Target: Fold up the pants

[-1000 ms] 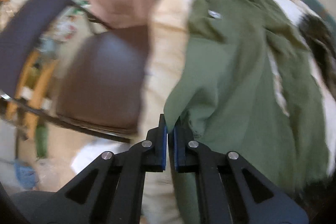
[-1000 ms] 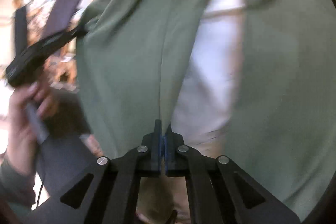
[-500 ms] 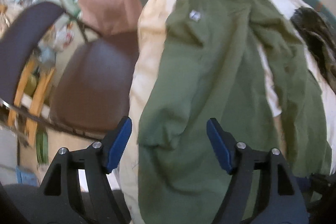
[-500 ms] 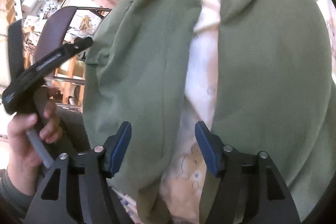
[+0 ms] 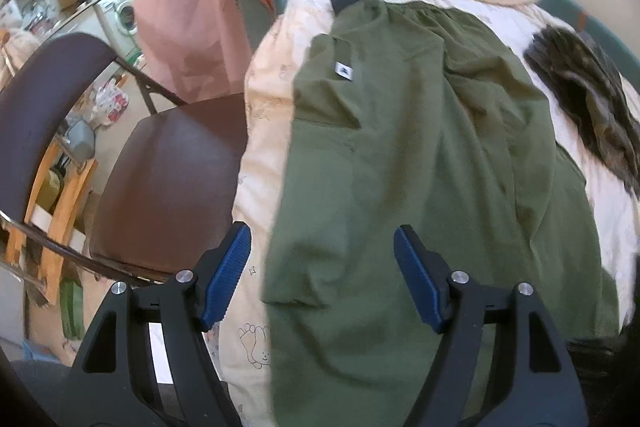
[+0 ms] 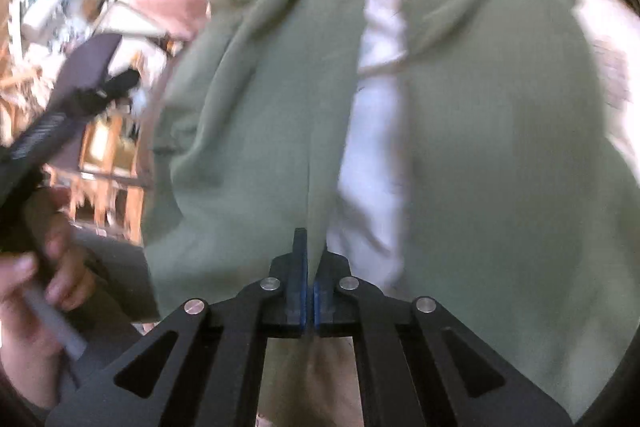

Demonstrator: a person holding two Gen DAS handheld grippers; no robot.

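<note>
Plainly the green pants (image 5: pixel 420 155) are soft, light and floppy, spread across the cream quilt (image 5: pixel 264 115) beside the brown chair (image 5: pixel 168 183); hems and waistband are the best holds. The left gripper (image 5: pixel 322 267), clamped a second ago, now gapes empty above them. The right gripper (image 6: pixel 308 267) has just snapped closed on a leg's inner edge.

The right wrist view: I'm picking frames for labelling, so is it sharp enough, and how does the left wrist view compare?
Right wrist view: motion-smeared throughout, the green pants soft, the bedding strip blown out white; only the right claw, shut on a pants fold, is crisp. Left wrist view: mostly sharp and evenly lit, the pants' small label visible, with fisheye bending at the dark rim.
</note>
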